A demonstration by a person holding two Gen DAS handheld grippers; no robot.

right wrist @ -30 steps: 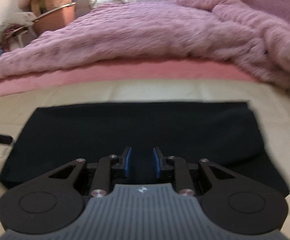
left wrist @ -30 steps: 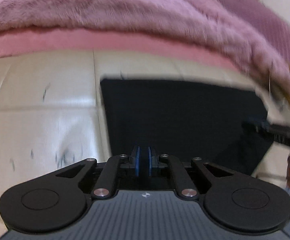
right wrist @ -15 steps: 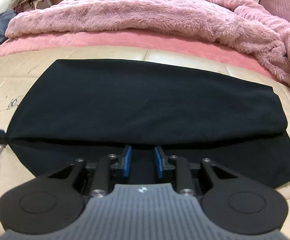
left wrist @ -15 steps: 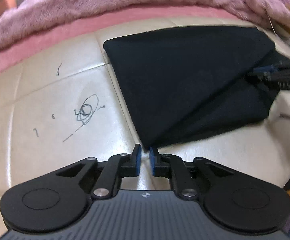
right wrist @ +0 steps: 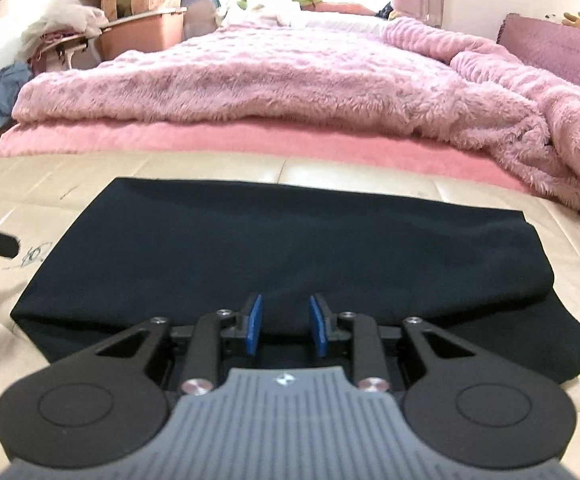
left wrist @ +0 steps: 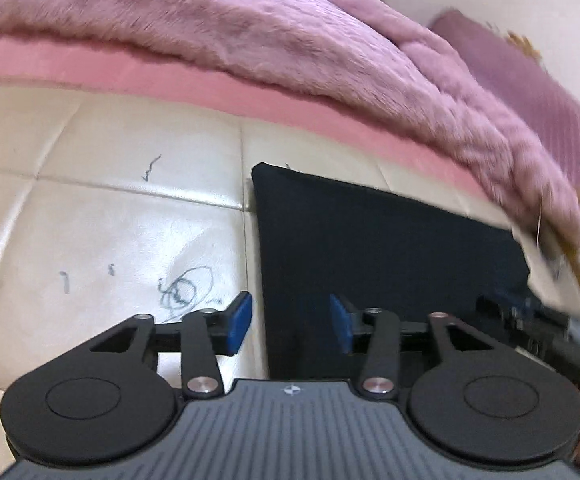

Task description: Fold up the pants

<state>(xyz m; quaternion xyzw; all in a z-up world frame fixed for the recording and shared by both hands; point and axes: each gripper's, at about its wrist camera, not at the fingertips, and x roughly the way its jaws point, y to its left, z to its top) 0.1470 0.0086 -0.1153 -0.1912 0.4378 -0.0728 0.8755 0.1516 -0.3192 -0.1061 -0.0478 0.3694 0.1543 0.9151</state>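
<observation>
Dark pants (right wrist: 194, 248), already doubled over once, lay flat on the cream padded surface (left wrist: 102, 216) at the foot of a bed covered by a pink fleece blanket (right wrist: 274, 80). In the right wrist view the upper layer ended in a rounded fold running across the frame, with the lower layer showing past it toward the near right corner.

The left gripper (left wrist: 289, 325) was spread wide and held nothing; its blue fingers (left wrist: 239, 323) straddled the left edge of the cloth, one over the scribbled cream padding, the other over dark fabric. The right gripper (right wrist: 284, 329) stood partly open and empty, low over the near long edge of the pants; whether the tips touched the cloth could not be told. The right gripper also appeared, blurred, at the right margin of the left view.

The step in hand appeared to be taking a fresh hold for the next fold. To do it well, each set of fingers should probably close on both layers together, near the corners of one short end, so that the lower layer is not left behind. Lifting evenly and keeping the edge taut between the two hands should prevent a skewed crease. The soft knit will likely sag and slip from a shallow pinch.
</observation>
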